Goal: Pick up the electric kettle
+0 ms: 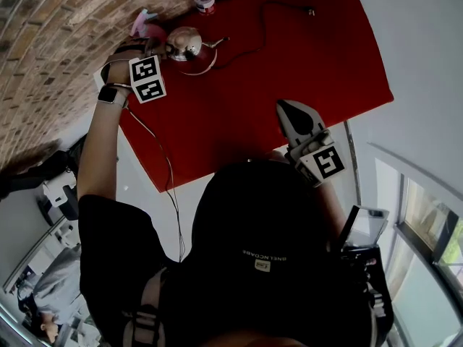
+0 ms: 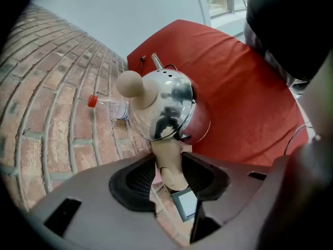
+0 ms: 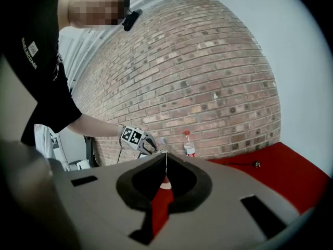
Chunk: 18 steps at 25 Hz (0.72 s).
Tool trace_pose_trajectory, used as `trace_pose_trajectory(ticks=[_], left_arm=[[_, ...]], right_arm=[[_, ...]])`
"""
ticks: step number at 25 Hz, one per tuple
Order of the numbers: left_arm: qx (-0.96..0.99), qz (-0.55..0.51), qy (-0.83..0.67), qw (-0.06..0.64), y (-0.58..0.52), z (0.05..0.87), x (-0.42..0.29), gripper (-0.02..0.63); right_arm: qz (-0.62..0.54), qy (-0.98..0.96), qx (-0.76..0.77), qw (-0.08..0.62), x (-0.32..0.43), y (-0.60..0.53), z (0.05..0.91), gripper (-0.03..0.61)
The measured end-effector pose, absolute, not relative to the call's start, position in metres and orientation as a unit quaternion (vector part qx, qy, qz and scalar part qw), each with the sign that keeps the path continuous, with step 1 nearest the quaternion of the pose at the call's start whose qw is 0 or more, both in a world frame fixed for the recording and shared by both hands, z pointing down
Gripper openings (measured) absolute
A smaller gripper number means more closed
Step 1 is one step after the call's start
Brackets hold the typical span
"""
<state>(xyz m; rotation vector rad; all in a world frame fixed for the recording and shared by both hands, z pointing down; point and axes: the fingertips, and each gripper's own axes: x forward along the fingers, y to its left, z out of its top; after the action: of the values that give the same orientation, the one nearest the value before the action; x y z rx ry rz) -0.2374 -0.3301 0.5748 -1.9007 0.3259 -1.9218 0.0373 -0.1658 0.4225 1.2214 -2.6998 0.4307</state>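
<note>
Electric kettle [image 1: 182, 43]: a rounded, mirror-polished steel body with a beige handle [image 2: 140, 95] ending in a knob, and a thin spout directed to the right in the head view. It sits upright over its round base [image 2: 204, 126] at the far left corner of the red-covered table [image 1: 289, 63], close to the brick wall [image 1: 58, 20]; whether it rests on the base cannot be told. The lower handle is held between the jaws of the left gripper [image 2: 168, 158], and the power cord [image 1: 264, 20] runs right along the far edge.
</note>
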Motion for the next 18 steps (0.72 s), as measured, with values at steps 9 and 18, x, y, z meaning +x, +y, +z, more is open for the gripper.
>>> trace_pose_trajectory(ticks=[9,18], left_arm=[[-0.687,-0.693,0.148,0.163,-0.306,0.575,-0.24,0.175],[-0.724,-0.651,0.225,0.041,-0.278,0.576,-0.233,0.184]], right_arm=[[0.137,-0.905,0.396,0.072,0.039,-0.154,0.419,0.008],[0.131,-0.912,0.383,0.071,0.046,-0.14,0.412,0.008]])
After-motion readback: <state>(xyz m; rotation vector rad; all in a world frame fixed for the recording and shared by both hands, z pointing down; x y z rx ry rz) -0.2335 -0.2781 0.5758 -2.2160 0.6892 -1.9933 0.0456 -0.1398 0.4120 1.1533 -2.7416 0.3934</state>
